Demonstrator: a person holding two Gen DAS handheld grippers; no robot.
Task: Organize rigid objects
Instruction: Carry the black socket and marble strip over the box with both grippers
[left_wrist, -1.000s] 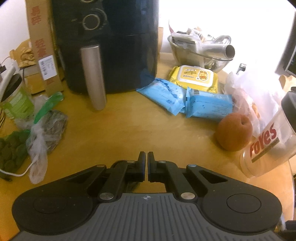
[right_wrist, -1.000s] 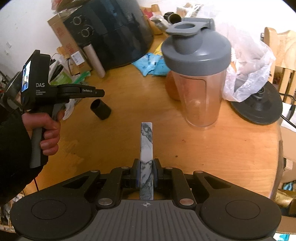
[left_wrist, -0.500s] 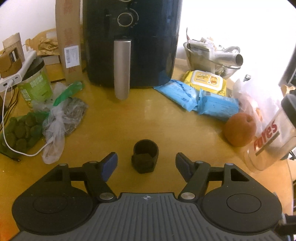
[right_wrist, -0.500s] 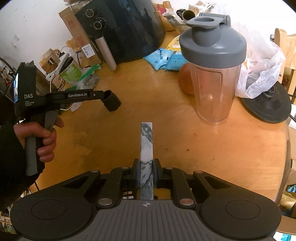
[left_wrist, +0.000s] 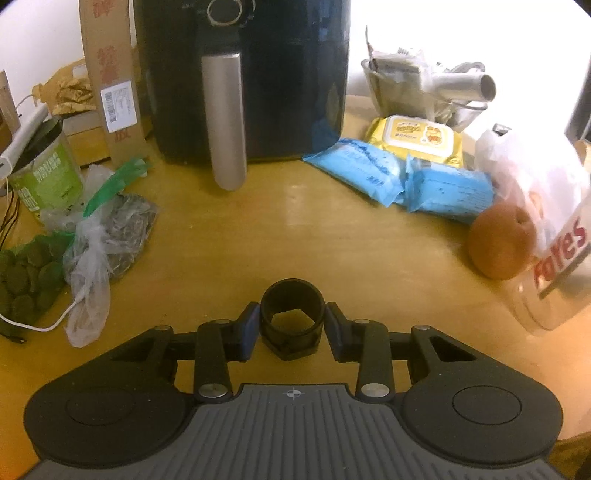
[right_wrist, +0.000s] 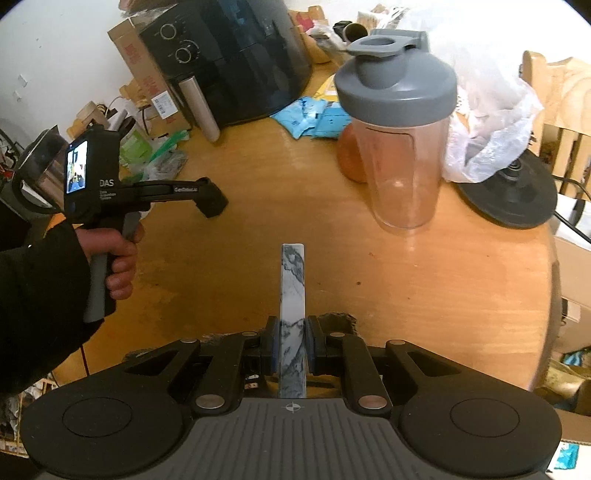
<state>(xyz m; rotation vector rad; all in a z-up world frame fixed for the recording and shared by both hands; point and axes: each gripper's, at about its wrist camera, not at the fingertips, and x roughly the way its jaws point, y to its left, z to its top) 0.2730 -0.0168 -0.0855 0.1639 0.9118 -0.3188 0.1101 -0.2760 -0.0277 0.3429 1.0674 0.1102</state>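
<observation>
- Step now: picking up the black cup (left_wrist: 293, 316), low in the middle of the left view.
- Left gripper (left_wrist: 291, 326) pinched on the cup, both pads touching.
- Right gripper (right_wrist: 291, 349) squeezed on a marble bar (right_wrist: 293, 295), sticking up mid-frame.
- Next: lift, then find a spot on the table (left_wrist: 295, 229).
- Hard to tell: whether the cup is off the table yet.

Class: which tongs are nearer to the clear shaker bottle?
Right. The right tongs, holding a marble bar, face the shaker bottle; the left tongs, around a black cup, sit further away.
</observation>
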